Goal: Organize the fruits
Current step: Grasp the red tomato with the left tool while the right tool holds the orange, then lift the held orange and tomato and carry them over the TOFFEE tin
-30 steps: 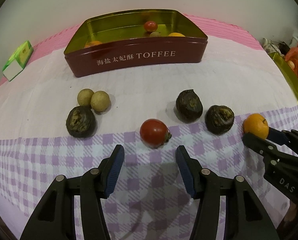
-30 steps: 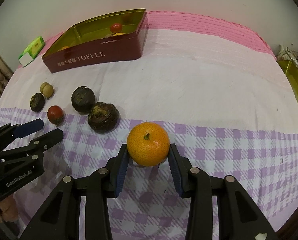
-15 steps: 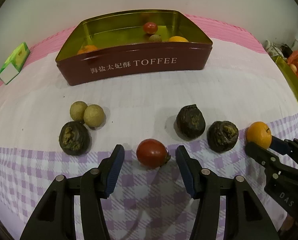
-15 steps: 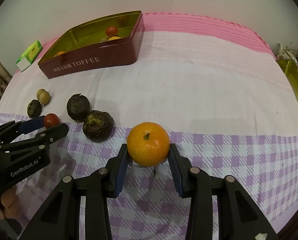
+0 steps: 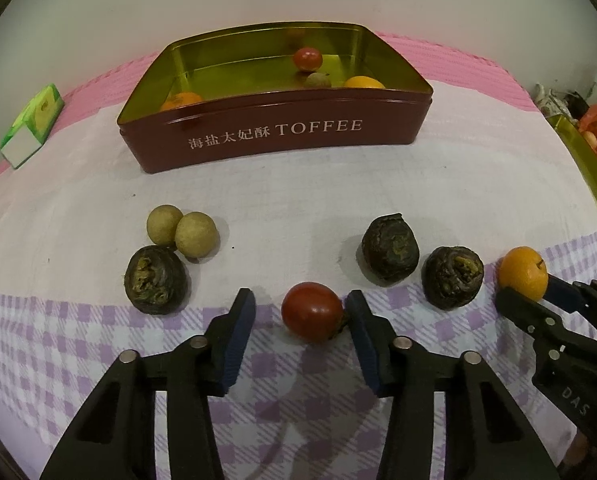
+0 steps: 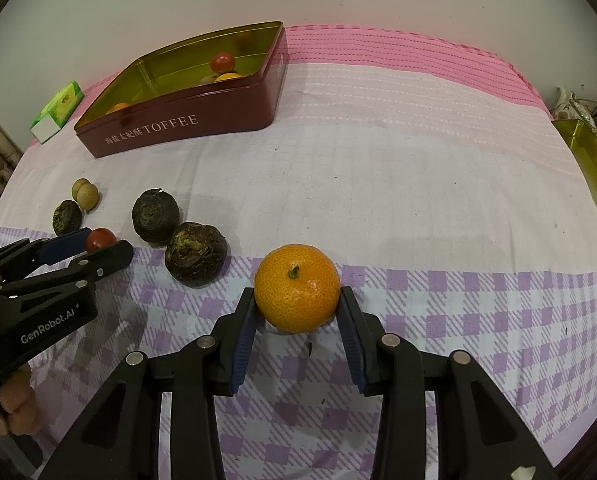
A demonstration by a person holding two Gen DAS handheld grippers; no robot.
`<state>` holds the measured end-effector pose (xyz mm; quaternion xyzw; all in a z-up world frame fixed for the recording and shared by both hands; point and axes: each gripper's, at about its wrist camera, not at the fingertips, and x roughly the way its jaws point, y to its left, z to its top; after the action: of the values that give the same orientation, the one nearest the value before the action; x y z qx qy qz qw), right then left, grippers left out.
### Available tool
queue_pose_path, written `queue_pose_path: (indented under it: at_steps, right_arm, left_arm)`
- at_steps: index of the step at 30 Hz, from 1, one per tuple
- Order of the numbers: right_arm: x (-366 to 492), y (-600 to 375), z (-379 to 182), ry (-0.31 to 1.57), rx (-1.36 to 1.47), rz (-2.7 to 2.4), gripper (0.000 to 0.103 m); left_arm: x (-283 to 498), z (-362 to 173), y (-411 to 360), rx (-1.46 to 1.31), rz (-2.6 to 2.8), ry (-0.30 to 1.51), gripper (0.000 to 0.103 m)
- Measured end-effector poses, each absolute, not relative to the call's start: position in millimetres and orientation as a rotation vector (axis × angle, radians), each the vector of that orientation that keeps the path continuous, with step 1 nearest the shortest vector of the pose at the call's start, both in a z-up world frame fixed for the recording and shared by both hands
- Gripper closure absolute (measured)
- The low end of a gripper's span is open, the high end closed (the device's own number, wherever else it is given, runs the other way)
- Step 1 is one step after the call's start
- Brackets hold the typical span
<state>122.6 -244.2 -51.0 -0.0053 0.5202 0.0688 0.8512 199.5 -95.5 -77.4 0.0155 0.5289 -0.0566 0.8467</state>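
Note:
My left gripper point(image 5: 300, 310) is open, its jaws on either side of a red tomato point(image 5: 312, 311) on the cloth; the right pad touches it. My right gripper point(image 6: 297, 308) is shut on an orange mandarin point(image 6: 297, 287), which also shows in the left wrist view point(image 5: 523, 271). The maroon TOFFEE tin point(image 5: 282, 132) stands at the back with a tomato point(image 5: 307, 59), oranges and a small brown fruit inside. Three dark wrinkled fruits point(image 5: 155, 279) point(image 5: 390, 249) point(image 5: 452, 276) and two tan longans point(image 5: 182, 230) lie on the cloth.
A green and white carton point(image 5: 32, 124) lies at the back left. A gold tin lid edge point(image 5: 590, 184) and orange bags sit at the far right. The table has a pink, white and purple checked cloth.
My left gripper has moved forward so the red tomato now sits between its jaws. The right gripper stays shut on the mandarin.

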Motion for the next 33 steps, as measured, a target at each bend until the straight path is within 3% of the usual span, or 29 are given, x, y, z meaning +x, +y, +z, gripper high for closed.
queue_pose_path:
  at_steps: [5,10,33]
  right_arm:
    - [122.3,-241.7,-52.1,1.089,-0.03,0.14,0.065]
    - [120.2,-239.4,-51.7,1.086,-0.043,0.135,0.065]
    - [117.2,-235.9,-52.8,1.073,-0.08,0.118,0.066]
  left_arm:
    - [196.0,-76.7,-96.7,0.047,-0.133,1.109,0.066]
    - [193.0,-75.5,-98.0,0.048,-0.143,1.106,0.07]
    - [179.9,-73.3,-95.2,0.055,-0.191,1.089,0.072]
